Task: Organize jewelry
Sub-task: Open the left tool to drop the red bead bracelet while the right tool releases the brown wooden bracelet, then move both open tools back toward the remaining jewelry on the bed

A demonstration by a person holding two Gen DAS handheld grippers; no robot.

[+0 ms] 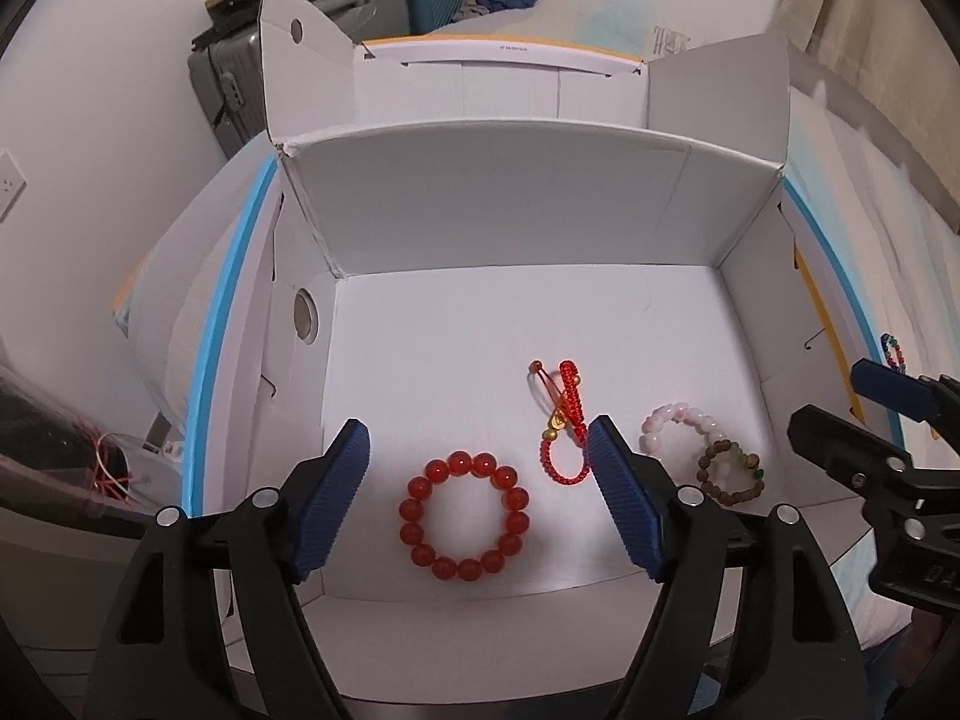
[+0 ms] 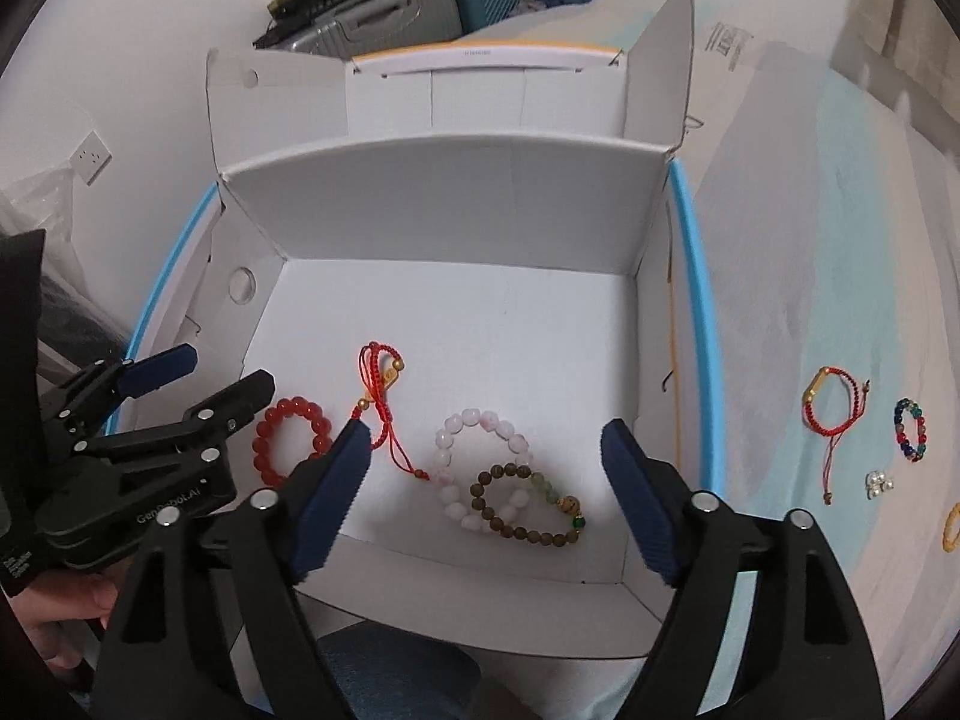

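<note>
Both the left gripper (image 1: 477,483) and right gripper (image 2: 483,489) hover with jaws open and empty over the white cardboard box (image 2: 444,210), which holds four bracelets. The brown wooden-bead bracelet (image 2: 528,501) overlaps the pale pink bead bracelet (image 2: 474,459), so a pick there risks snagging both. Loose pieces, including a red cord bracelet (image 2: 831,414), remain on the bed outside the box.

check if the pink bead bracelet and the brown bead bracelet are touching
Touching: the right wrist view shows the brown bead bracelet lying across the pink bead bracelet.

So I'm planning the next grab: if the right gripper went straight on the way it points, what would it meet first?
Most likely the brown wooden bead bracelet lying over the pale pink bead bracelet on the white cardboard box floor; the open right gripper frames both, though depth is unclear.
</note>
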